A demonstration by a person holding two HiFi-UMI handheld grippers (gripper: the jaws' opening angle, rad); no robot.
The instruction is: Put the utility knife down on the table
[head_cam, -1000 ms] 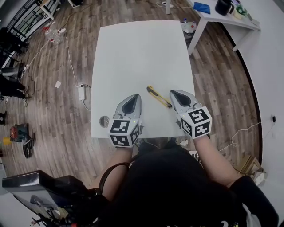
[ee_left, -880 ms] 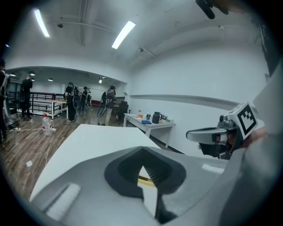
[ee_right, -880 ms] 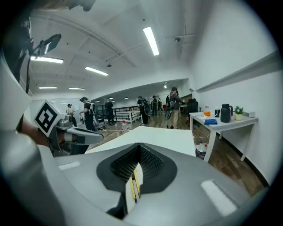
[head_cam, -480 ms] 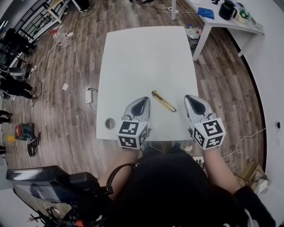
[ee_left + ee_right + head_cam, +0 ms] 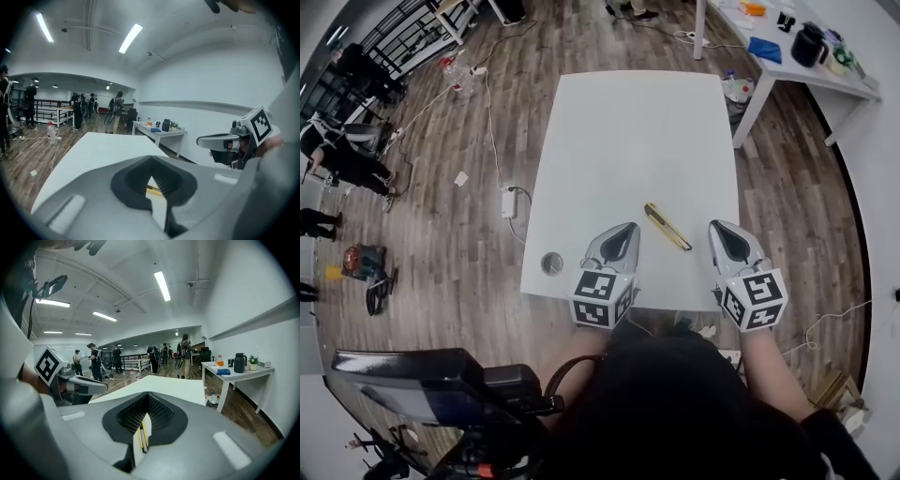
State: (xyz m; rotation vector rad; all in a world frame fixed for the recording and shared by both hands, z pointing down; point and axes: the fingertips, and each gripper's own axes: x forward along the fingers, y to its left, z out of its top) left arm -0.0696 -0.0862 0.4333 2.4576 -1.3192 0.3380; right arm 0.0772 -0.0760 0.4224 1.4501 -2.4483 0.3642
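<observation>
White table (image 5: 628, 122) on wood-plank floor (image 5: 478, 169), open workshop room. At near edge, closest to body: left gripper (image 5: 630, 228), jaws brought together tip to tip, clamped on nothing. Right gripper (image 5: 717, 227) likewise closed and empty. Near-left corner of table: small round grey disc (image 5: 551, 263). Between the two grippers, just past their tips: yellow utility knife (image 5: 667, 227) lying flat on the tabletop, set at an angle, touching neither gripper — visible through the slit in both gripper views. Farther out, on floor left of table: power strip (image 5: 508, 202) with trailing cable. Far right — second white table (image 5: 825, 70) carrying black kettle (image 5: 807, 42) and blue cloth (image 5: 766, 49). Far left: people standing (image 5: 337, 155).
</observation>
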